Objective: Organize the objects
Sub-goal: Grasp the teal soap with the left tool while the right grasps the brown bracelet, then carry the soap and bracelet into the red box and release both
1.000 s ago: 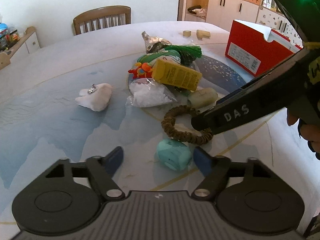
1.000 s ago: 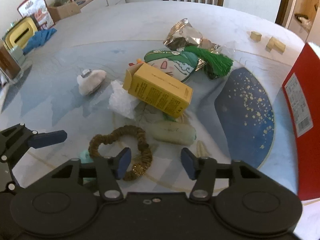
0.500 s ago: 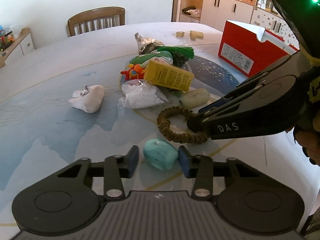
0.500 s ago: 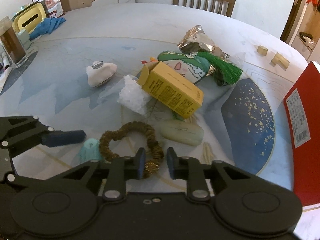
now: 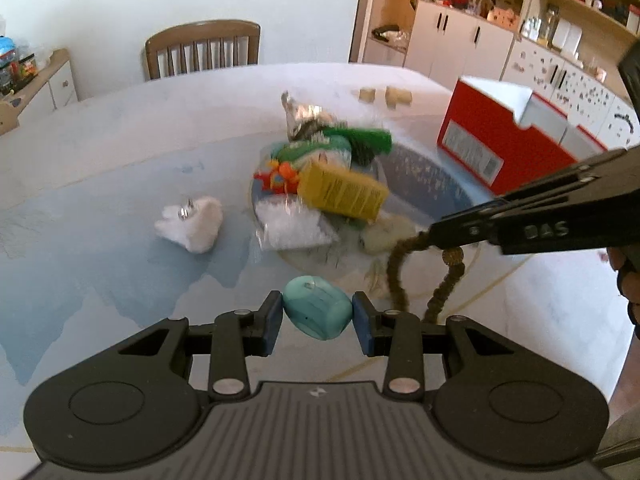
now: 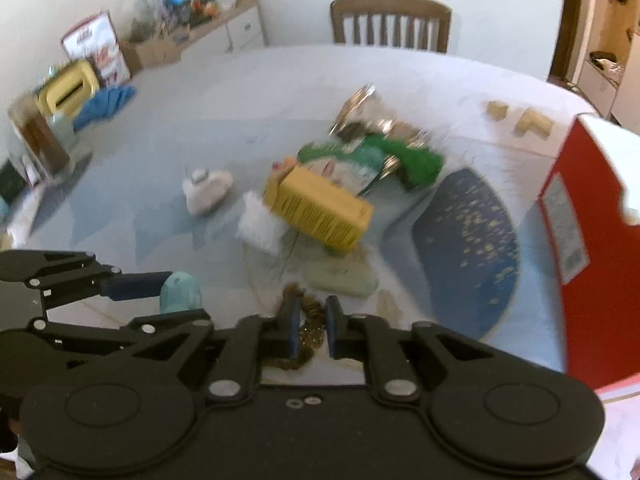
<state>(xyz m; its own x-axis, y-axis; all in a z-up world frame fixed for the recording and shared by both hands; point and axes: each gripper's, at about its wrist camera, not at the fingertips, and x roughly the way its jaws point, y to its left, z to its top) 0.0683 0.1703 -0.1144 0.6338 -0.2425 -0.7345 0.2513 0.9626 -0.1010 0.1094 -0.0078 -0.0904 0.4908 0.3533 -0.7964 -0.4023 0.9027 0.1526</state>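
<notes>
In the left wrist view, the left gripper (image 5: 317, 317) sits low in the centre of the frame with its blue pads pressed against both sides of a small turquoise rounded soft toy (image 5: 318, 312), which it holds just above the pale blue and white patterned tabletop (image 5: 100, 248). The right gripper (image 5: 430, 236) reaches in from the right edge of that frame, its jaws having just been closing and now pinched tight on a brown braided loop with a gold bead (image 5: 420, 276); the loop hangs down from the fingertips in a long drooping oval. In the right wrist view the same gripper (image 6: 312, 326) shows at lower centre, the loop (image 6: 306, 334) caught in the narrow gap between its pads, while the left gripper (image 6: 172, 286) enters from the left edge with the turquoise toy (image 6: 180, 292) at its tip. Beyond both tools, in the middle of the table, lies a blurred heap: a yellow cardboard carton (image 5: 344, 196) resting tilted on a clear plastic bag of white granules (image 5: 294, 228), a green tassel (image 5: 368, 140), a crumpled silver foil wrapper (image 5: 302, 118) and a pale green soap-like bar (image 6: 344, 278). A white plush tooth-shaped toy (image 5: 192, 226) lies apart at centre left. A red cardboard shoebox with a white lid (image 5: 508, 136) stands at the upper right, and a wooden chair (image 5: 202, 50) stands behind the table's far edge.
</notes>
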